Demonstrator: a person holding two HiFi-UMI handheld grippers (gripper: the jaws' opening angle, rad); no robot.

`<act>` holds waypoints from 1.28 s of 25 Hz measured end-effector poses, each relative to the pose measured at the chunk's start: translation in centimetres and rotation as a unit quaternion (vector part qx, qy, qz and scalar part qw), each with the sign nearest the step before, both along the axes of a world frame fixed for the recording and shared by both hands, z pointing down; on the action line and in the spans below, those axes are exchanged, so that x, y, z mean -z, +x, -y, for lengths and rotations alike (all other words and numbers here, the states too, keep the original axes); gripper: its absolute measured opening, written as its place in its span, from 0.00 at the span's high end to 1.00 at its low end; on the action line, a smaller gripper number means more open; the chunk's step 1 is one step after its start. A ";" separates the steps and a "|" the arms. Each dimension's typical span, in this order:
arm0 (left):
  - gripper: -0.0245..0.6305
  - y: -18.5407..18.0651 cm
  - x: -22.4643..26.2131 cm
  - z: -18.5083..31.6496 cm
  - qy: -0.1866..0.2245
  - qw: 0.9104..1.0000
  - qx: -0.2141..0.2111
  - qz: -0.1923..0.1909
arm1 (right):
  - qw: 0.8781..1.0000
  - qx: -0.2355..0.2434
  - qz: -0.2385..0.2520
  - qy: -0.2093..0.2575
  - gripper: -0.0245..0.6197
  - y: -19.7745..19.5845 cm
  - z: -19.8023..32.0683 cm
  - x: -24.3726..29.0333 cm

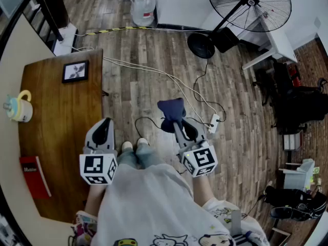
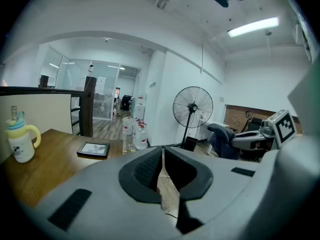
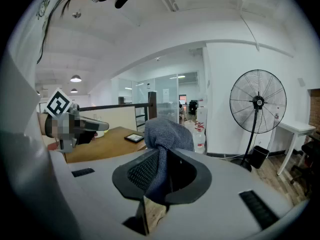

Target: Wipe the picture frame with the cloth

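Observation:
A small black picture frame [image 1: 76,71] lies flat near the far end of the wooden table [image 1: 61,152]; the left gripper view shows the frame [image 2: 93,149] ahead on the left, and the right gripper view has the frame [image 3: 134,138] beyond the cloth. My right gripper [image 1: 177,124] hangs over the floor right of the table, shut on a dark blue cloth [image 1: 171,114] that bunches up above the jaws [image 3: 165,134]. My left gripper [image 1: 106,123] is shut and empty [image 2: 163,156] at the table's right edge, well short of the frame.
A pale cup with a yellow handle [image 1: 18,106] and a red book [image 1: 35,176] sit on the table's left side. A standing fan [image 1: 246,6], water bottles [image 1: 143,6] and cables with a power strip [image 1: 213,123] are on the floor.

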State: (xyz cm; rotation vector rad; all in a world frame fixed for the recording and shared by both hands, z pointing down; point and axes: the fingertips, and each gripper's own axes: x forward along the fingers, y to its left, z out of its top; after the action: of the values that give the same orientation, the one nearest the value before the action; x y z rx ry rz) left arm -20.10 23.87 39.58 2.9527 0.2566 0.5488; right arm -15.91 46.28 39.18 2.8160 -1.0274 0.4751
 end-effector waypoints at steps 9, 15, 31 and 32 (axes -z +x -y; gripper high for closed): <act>0.93 1.3 0.2 -1.8 -0.003 1.000 0.004 -0.002 | 1.000 -0.001 0.004 0.028 0.89 1.7 -1.7 0.3; 0.84 1.8 0.8 -3.5 -0.006 1.000 0.007 -0.011 | 0.999 0.021 0.008 0.032 0.89 2.4 -2.9 0.2; 0.67 5.9 -0.1 -2.3 0.003 1.000 0.027 -0.002 | 0.998 0.035 0.032 0.033 0.89 6.6 -2.1 -1.3; 0.66 6.6 -0.4 -2.1 0.002 1.000 0.026 0.000 | 0.998 0.034 0.034 0.032 0.89 7.3 -1.9 -1.3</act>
State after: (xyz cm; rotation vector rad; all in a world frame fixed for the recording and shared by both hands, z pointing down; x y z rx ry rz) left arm -13.49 25.94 39.93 2.9546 0.1794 0.5441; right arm -8.57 48.22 40.52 2.8275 -1.1684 0.5420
